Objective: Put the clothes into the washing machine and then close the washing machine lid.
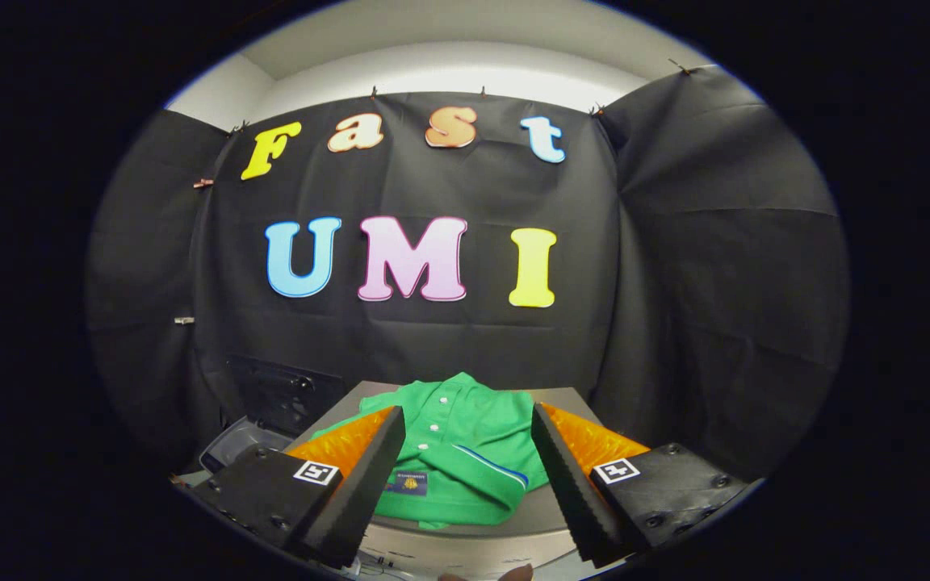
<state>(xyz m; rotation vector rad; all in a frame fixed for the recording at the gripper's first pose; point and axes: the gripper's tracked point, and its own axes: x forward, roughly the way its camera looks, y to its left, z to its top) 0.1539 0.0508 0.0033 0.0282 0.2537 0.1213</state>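
grey table (550,516), green shirt (465,452) lying between wide-spread gripper (465,464) fingers, untouched

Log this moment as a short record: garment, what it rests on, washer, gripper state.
garment: green shirt, folded, white buttons down the front
support: grey table, shirt lying flat on it
washer: dark machine beside the table, lid raised
gripper: gripper open, fingers either side of the shirt, not pressing it
task stage: shirt not yet picked up
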